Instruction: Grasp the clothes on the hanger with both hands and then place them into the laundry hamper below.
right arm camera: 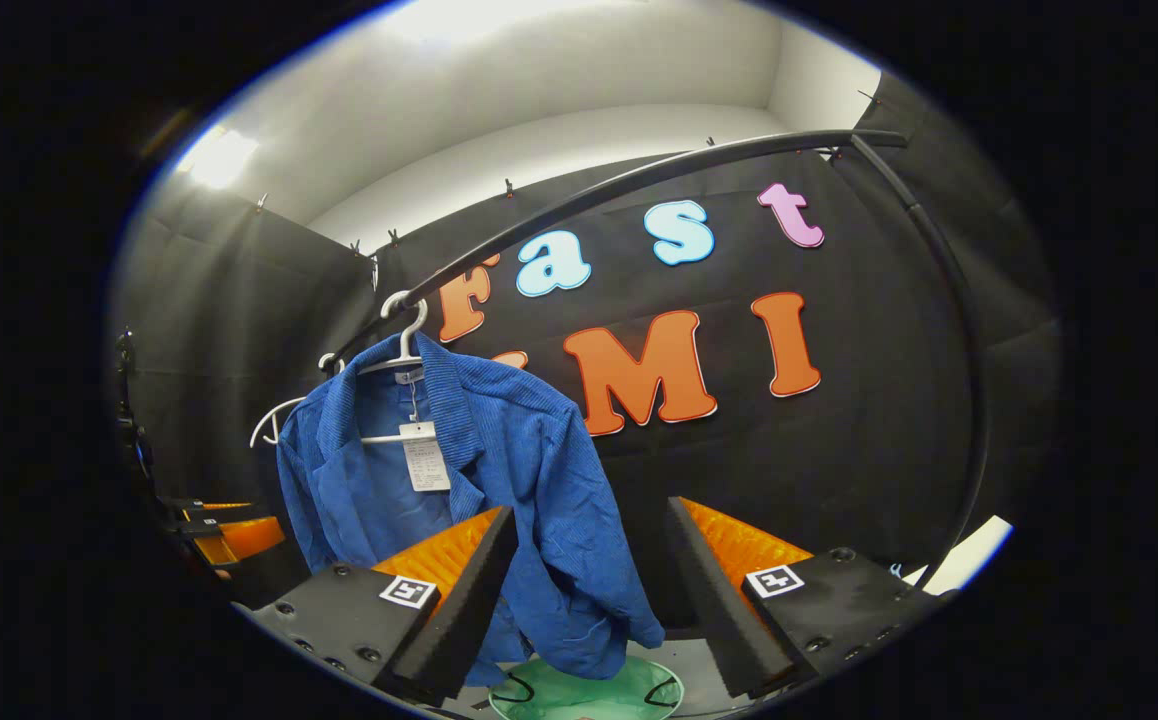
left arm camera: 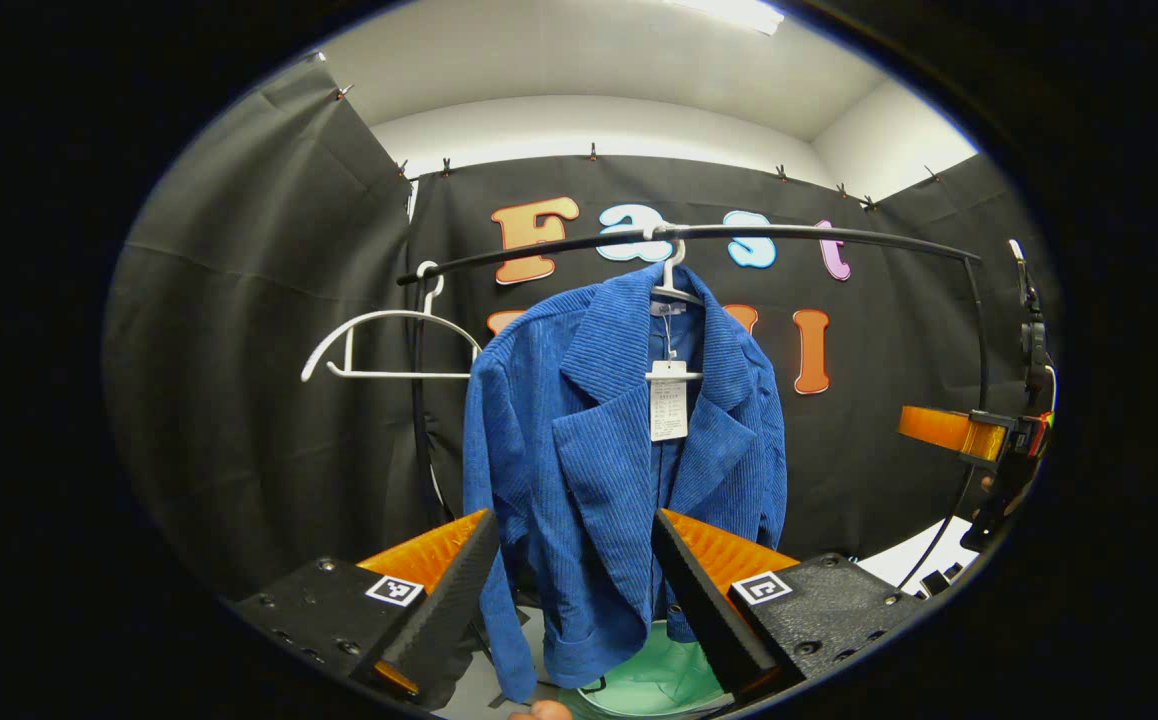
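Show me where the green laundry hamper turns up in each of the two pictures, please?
Left gripper view: the green laundry hamper sits at the bottom centre, below the hem of the blue jacket.
Right gripper view: the hamper lies at the bottom centre, under the jacket's hanging sleeve.
Shared landmark: the white paper tag hanging inside the jacket's collar.

Light comes from a ceiling strip light (left arm camera: 729, 12), blown out to white glare at the top of the left gripper view and at the upper left of the right gripper view. The white ceiling (right arm camera: 559, 70) is bright, the lower scene dimmer. Both views are sharp. Fisheye distortion bows the black clothes rail (right arm camera: 639, 180) strongly towards the edges.
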Tool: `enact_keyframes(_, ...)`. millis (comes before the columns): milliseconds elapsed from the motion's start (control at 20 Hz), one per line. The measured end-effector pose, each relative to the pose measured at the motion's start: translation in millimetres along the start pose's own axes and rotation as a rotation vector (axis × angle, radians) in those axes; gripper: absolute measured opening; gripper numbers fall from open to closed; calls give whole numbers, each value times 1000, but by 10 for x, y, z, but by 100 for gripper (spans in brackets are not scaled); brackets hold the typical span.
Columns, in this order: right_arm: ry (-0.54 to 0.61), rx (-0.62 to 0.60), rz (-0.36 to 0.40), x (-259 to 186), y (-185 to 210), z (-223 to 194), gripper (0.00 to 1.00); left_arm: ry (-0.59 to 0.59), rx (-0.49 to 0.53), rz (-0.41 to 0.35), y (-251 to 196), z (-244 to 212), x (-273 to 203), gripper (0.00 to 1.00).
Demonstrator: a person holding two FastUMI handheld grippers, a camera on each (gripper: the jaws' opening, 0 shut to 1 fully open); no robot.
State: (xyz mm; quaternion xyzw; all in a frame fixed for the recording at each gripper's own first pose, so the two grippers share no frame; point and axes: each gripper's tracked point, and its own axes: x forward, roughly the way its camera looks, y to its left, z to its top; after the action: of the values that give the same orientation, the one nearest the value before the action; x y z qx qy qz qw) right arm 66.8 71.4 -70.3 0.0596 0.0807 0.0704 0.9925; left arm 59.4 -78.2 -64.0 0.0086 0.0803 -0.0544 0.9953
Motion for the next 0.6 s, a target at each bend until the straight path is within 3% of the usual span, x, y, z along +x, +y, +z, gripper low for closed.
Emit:
enact_keyframes(50,4,0,4,44,44,-20,88,4,1,2,-25,-22,45,97)
enact_keyframes(100,4,-1,7,86,78,-32,97,12,-1,2,-57,-52,104,97)
enact_keyframes(350,23,-9,25,240,230,-143,97,46,-16,-4,-191,-198,382,96)
enact_keyframes(600,43,-22,46,483,376,-267,97,28,14,39,-205,-196,636,97)
